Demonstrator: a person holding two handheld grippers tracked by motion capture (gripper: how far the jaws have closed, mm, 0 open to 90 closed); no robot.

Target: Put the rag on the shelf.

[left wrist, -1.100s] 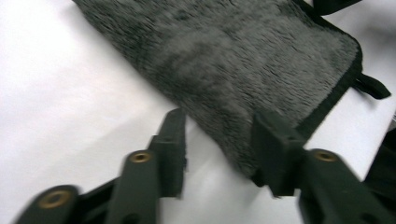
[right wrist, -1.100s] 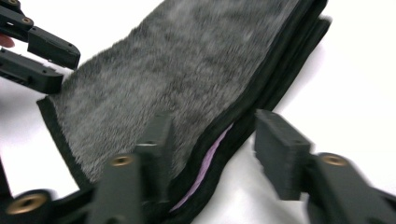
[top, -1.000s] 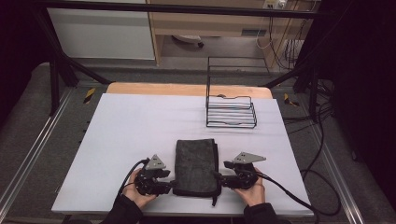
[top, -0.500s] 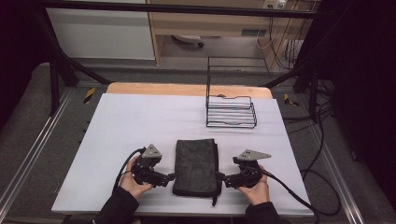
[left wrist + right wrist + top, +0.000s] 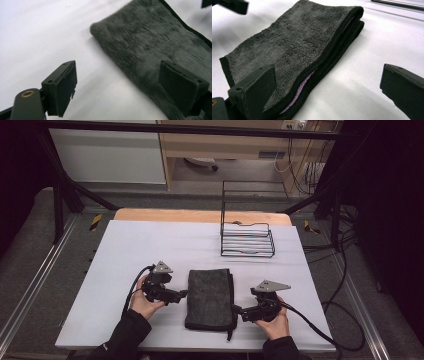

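Note:
A folded dark grey towel (image 5: 210, 297) lies flat on the white table top, near the front edge. At its left side my left gripper (image 5: 182, 294) points at it. In the left gripper view the towel (image 5: 155, 37) runs past the right pad, and my left gripper (image 5: 120, 87) stands open, grasping nothing; its jaws sprang apart and have just been closing slightly. Level with the towel's right front corner is my right gripper (image 5: 237, 311). In the right gripper view the towel (image 5: 294, 45) lies behind the left jaw of my right gripper (image 5: 329, 90). That gripper is open; its jaws have just been opening.
A black wire basket (image 5: 247, 237) with a tall back stands at the back right of the white table cover (image 5: 150, 245). A wooden strip (image 5: 200, 215) edges the far side. Cables (image 5: 340, 320) trail off the right edge.
Both grippers let go of the towel's side edges and opened. The left hand drew back to the left, away from the towel; the right barely shifted. The towel stays flat.

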